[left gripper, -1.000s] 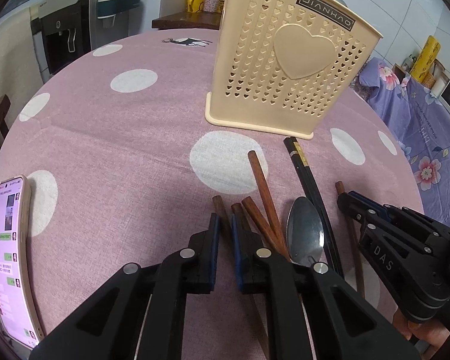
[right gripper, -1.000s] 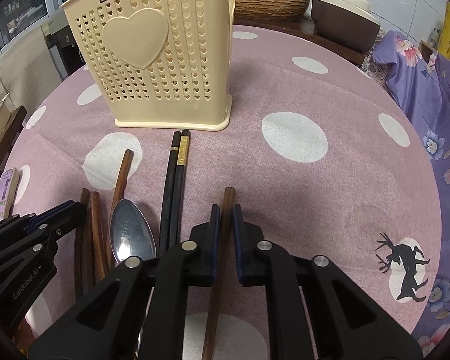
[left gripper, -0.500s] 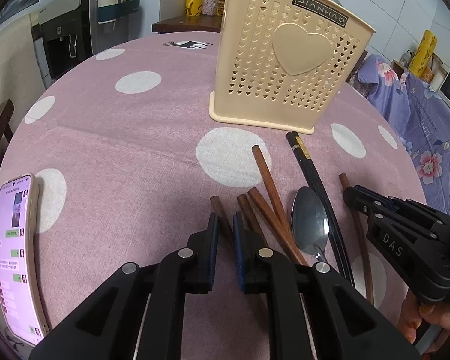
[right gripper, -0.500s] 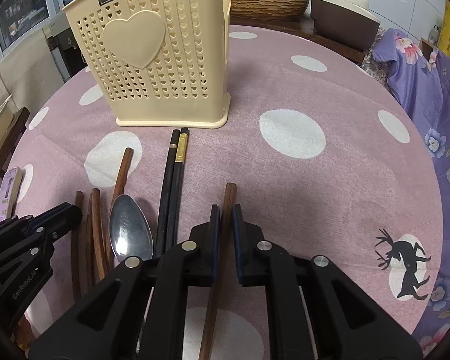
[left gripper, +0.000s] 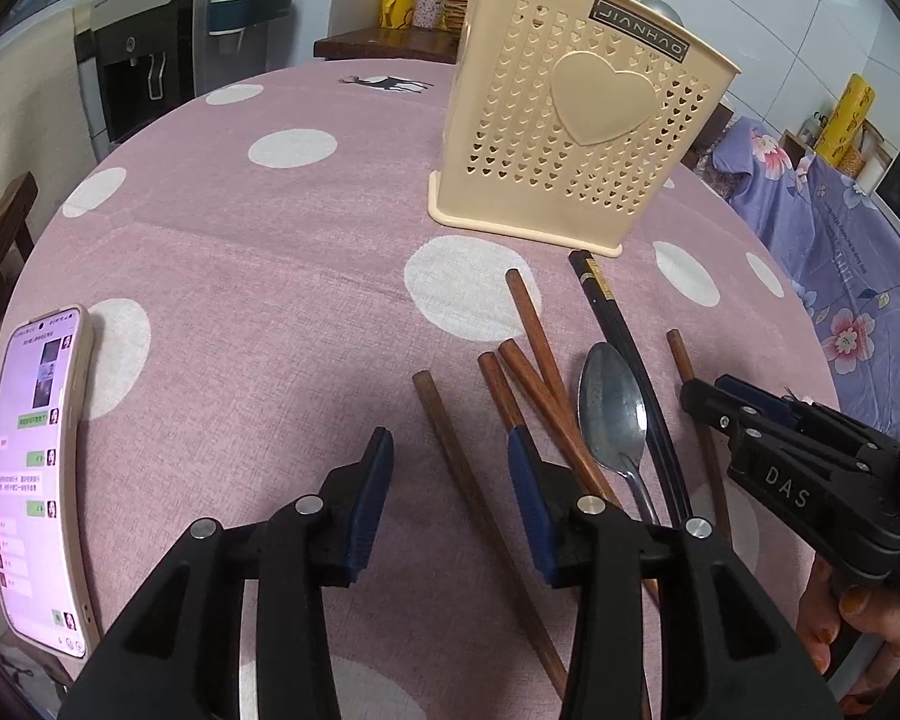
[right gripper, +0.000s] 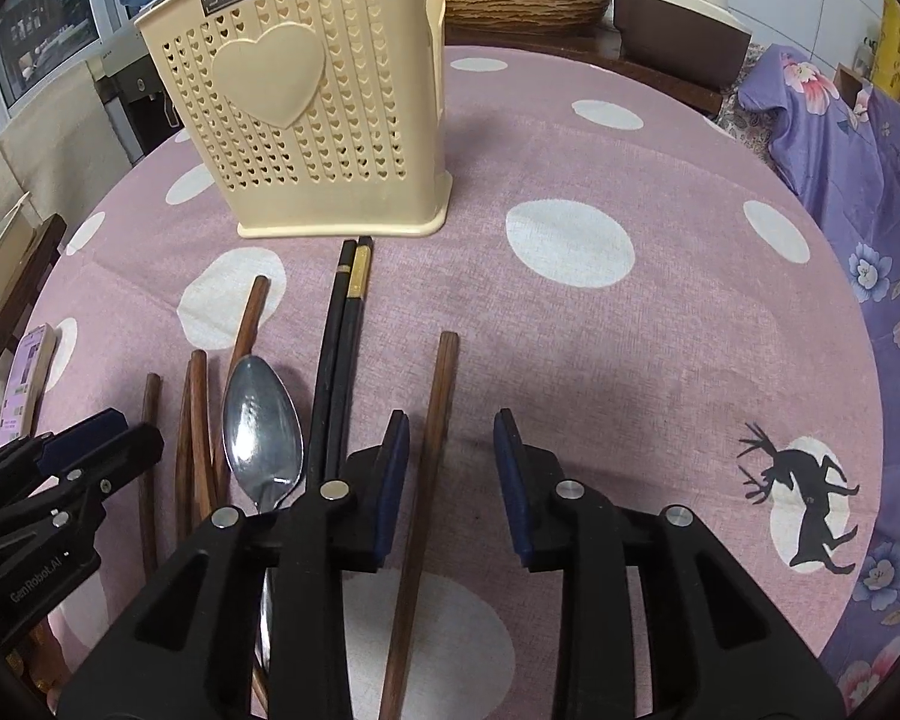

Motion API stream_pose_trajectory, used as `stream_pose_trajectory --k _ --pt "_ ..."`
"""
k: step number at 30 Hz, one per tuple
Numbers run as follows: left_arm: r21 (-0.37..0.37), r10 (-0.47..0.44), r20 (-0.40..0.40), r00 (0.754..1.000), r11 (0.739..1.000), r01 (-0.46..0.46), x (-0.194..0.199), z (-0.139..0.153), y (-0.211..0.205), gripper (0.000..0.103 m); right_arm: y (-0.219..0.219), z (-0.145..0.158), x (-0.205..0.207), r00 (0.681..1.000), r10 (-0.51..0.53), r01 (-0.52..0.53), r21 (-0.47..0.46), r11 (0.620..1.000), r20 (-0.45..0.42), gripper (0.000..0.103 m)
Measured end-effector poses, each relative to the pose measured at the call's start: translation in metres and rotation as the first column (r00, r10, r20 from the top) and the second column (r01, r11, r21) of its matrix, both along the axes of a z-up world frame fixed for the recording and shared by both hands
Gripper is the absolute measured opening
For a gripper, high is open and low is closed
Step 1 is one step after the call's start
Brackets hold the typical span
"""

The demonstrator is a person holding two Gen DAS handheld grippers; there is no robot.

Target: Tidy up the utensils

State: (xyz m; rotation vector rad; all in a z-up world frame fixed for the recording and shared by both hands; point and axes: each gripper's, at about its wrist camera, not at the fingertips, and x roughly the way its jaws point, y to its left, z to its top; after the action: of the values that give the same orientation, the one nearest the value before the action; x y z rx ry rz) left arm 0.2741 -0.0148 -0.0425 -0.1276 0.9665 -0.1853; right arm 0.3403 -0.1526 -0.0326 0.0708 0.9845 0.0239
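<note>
My left gripper (left gripper: 450, 447) hangs low over the pink dotted tablecloth (left gripper: 258, 276), its jaws opening. A brown chopstick (left gripper: 444, 420) lies on the cloth between them, free of both pads. My right gripper (right gripper: 451, 427) is also opening, and another brown chopstick (right gripper: 435, 420) lies between its jaws, close to the left pad. A metal spoon (right gripper: 262, 432), a black chopstick pair (right gripper: 342, 330) and more brown chopsticks (left gripper: 534, 324) lie between the two grippers. The cream perforated utensil holder (right gripper: 306, 120) stands upright just beyond them.
A lit phone (left gripper: 36, 468) lies at the table's left edge. Purple floral fabric (right gripper: 858, 180) drapes beyond the right rim. A hand (left gripper: 858, 618) holds the right gripper's handle. A water dispenser (left gripper: 144, 60) and shelves stand behind the table.
Both grippers were shut on a brown chopstick each; now both pairs of jaws have spread apart and the chopsticks lie loose on the cloth. Neither hand has shifted much.
</note>
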Motion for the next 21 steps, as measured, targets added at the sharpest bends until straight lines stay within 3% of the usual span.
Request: stream_pose_trajectory --k 4,11,15,19,21 --pt "0.023 0.004 0.006 1.000 1.000 -0.004 0.002 -0.001 -0.003 0.038 0.003 0.000 0.001 1.000 0.001 -0.001 -0.012 1.000 0.004 0.030" --pt "0.091 0.010 0.018 1.000 0.996 -0.012 0.017 -0.001 -0.008 0.020 0.009 -0.001 0.014 1.000 -0.014 0.014 -0.038 0.999 0.005 0.030" --pt "0.110 0.010 0.021 1.000 0.994 -0.013 0.019 -0.001 -0.010 0.013 0.011 0.000 0.020 1.000 -0.018 0.019 -0.041 0.999 0.006 0.021" --pt "0.102 0.011 0.020 1.000 0.995 -0.013 0.019 -0.001 -0.011 0.012 0.014 0.000 0.021 1.000 -0.020 0.021 -0.050 0.999 0.008 0.009" --pt "0.097 0.007 0.019 1.000 0.995 -0.009 0.020 -0.001 -0.012 0.011 0.014 0.000 0.022 1.000 -0.019 0.019 -0.048 0.999 0.008 0.009"
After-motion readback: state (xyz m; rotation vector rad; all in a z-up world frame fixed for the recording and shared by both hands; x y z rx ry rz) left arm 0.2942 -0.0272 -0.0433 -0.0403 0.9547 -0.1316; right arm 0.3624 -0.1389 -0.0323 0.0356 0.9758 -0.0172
